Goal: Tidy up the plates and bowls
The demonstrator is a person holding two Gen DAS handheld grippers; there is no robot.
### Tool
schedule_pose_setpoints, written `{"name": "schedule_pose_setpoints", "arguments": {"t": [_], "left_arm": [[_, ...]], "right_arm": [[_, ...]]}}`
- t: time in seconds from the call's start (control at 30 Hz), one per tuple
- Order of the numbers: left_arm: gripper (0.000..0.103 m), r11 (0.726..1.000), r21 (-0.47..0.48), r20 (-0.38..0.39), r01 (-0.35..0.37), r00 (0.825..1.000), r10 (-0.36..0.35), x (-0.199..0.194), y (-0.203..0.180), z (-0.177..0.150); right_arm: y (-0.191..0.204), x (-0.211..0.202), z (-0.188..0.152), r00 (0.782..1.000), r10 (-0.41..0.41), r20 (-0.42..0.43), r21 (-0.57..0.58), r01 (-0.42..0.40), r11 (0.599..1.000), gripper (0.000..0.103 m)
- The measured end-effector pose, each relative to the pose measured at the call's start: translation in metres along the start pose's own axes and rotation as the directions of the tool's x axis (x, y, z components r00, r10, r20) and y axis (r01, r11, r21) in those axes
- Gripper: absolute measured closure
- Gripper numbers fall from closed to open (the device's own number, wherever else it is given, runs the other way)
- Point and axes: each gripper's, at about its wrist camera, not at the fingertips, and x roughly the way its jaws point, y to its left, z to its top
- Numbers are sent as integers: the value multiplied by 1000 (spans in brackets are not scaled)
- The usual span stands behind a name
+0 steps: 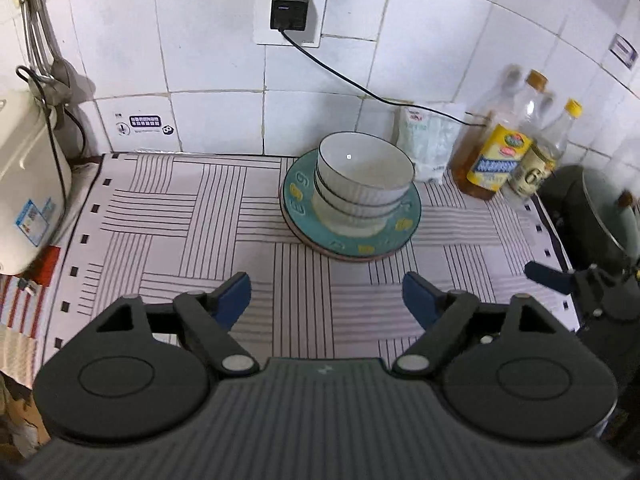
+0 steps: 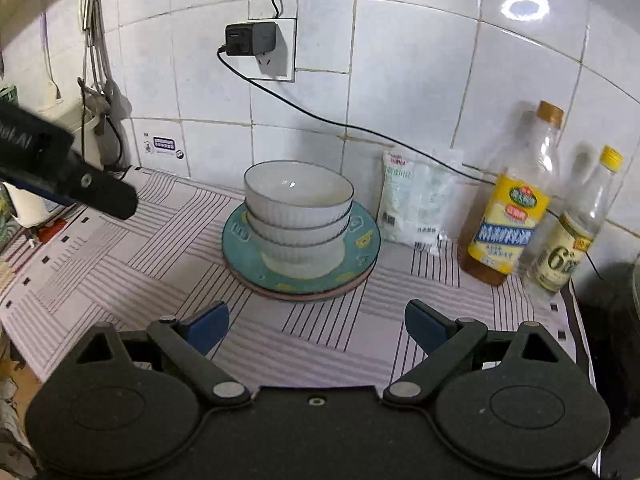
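Three white bowls [image 1: 362,180] are nested in a stack on a teal plate [image 1: 304,216], which lies on a pink plate beneath it, near the tiled wall. The same stack of bowls [image 2: 298,216] and teal plate [image 2: 240,248] shows in the right wrist view. My left gripper [image 1: 327,300] is open and empty, above the striped cloth, short of the stack. My right gripper [image 2: 317,326] is open and empty, just in front of the plates. The right gripper also shows at the right edge of the left wrist view [image 1: 560,280].
Two oil bottles [image 2: 508,216] and a white packet [image 2: 416,204] stand right of the stack. A dark pot [image 1: 592,208] is at the far right. A white appliance [image 1: 28,196] sits at the left. A cable [image 2: 320,116] runs from the wall socket.
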Motion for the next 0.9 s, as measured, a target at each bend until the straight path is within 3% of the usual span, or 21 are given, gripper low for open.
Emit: {"name": "schedule_pose_setpoints", "arguments": {"t": [0.13,0.3,0.47,0.7,0.9], "left_arm": [[16,999,44,4,-9,1000,8,-16,-6,-15],[9,998,56,27,-8,1000,6,-35,-9,-31],[6,999,49,75,-20,997,17,-55,-6,-44],[6,998,40,106,-50,993,46,-72,0,-57],[6,995,49,124,-82,989,76,-82,-3,-68]], "right_arm": [[6,-22,-5,1000,-22,-12,11,22,1000,6],[6,-51,-10,999,4,-34,117,0,993,6],[7,-76,-17,998,-32,-56,184,42,982,6],[13,-103,-21,991,-115,-73,187,127,974,5],[19,-122,-28,990,-139,-36,203,144,969,5]]}}
